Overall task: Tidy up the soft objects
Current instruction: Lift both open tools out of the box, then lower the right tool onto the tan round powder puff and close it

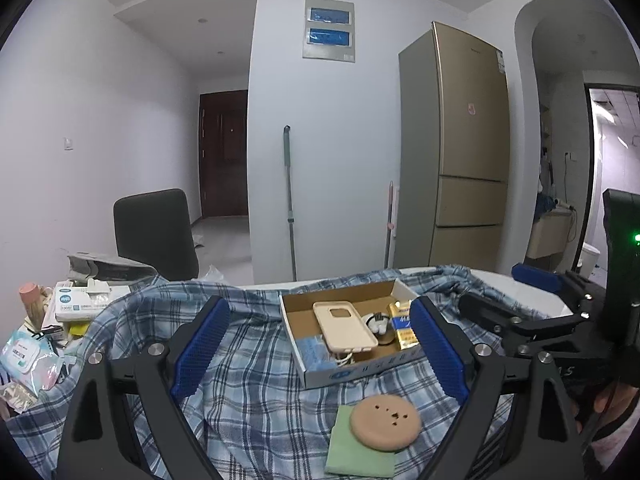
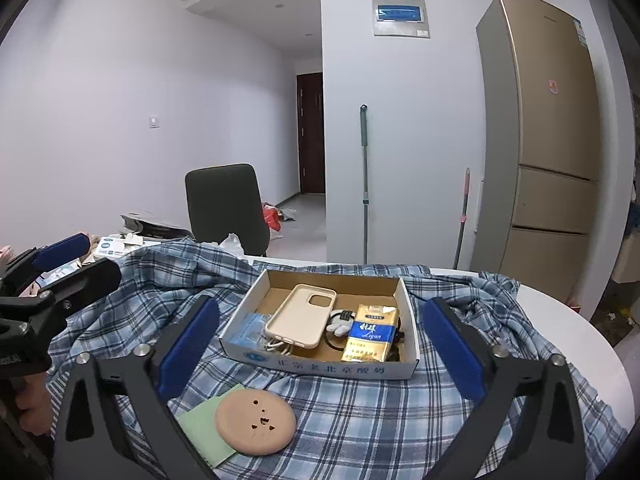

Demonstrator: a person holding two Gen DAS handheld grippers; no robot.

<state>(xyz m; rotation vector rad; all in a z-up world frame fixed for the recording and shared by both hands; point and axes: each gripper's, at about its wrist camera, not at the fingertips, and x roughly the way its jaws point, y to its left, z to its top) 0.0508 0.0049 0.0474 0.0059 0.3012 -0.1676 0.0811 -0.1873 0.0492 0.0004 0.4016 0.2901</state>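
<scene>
- Your left gripper (image 1: 320, 350) hangs above the plaid shirt (image 1: 248, 364) with its blue-padded jaws spread wide and nothing between them.
- Your right gripper (image 2: 322, 350) is just as wide apart and empty, over the same shirt (image 2: 360, 408).
- The blue plaid shirt lies rumpled across the white round table (image 2: 576, 332), covering most of it.
- On the shirt stands an open cardboard box (image 2: 400, 292). Inside it: a beige phone case (image 2: 300, 316) lying face down, a gold and blue cigarette pack (image 2: 370, 334), a white cable (image 2: 276, 345) and a blue packet (image 2: 250, 332) under the case.
- Just in front of the box, a round beige pad (image 2: 256, 422) rests partly on a folded green cloth (image 2: 204, 432), both on the shirt.
- Left wrist view: wet-wipe packs (image 1: 28, 354) and a tissue box (image 1: 78, 304) crowd the table's left edge.
- Behind the table: a dark chair (image 1: 154, 234), a mop handle (image 1: 289, 200) against the wall, a gold fridge (image 1: 460, 152).
</scene>
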